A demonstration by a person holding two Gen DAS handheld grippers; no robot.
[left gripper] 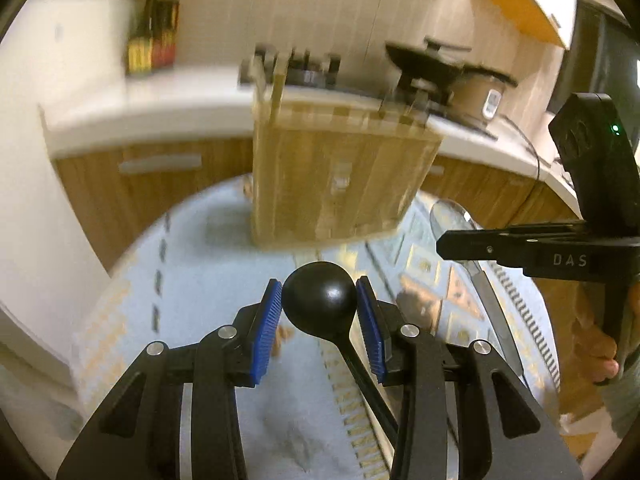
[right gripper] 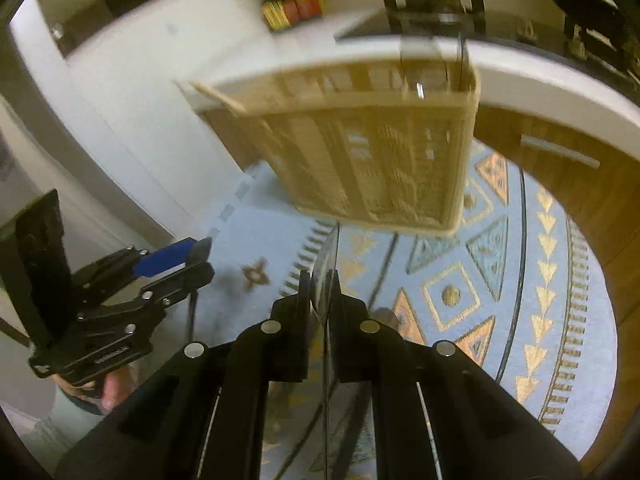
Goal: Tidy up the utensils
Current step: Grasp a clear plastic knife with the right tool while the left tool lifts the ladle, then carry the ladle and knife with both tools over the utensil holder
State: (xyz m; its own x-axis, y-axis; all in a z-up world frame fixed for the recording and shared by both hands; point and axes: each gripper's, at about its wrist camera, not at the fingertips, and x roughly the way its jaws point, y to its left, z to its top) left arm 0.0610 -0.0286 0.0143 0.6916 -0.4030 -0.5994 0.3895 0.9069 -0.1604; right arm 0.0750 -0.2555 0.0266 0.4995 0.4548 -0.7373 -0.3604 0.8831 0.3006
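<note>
My left gripper (left gripper: pixel 319 300) is shut on the bowl of a black spoon (left gripper: pixel 320 294); its blue pads (left gripper: pixel 269 316) press both sides and the handle runs back under the right finger. In the right wrist view the left gripper (right gripper: pixel 200 256) shows at the left. My right gripper (right gripper: pixel 320 276) is shut on a metal spoon (right gripper: pixel 326 248), seen edge-on. In the left wrist view the right gripper (left gripper: pixel 440 246) comes in from the right, with the metal spoon's (left gripper: pixel 452 216) bowl above its fingers. A wooden utensil organizer (left gripper: pixel 336 176) (right gripper: pixel 372 160) stands ahead of both.
The organizer rests on a round light-blue patterned cloth (left gripper: pixel 208 272) (right gripper: pixel 500 280). Behind it runs a white counter (left gripper: pixel 160 108) over wooden cabinets (left gripper: pixel 152 184), with bottles (left gripper: pixel 154 36) and a dark appliance (left gripper: pixel 432 68) on top. A hand (left gripper: pixel 600 344) grips the right tool.
</note>
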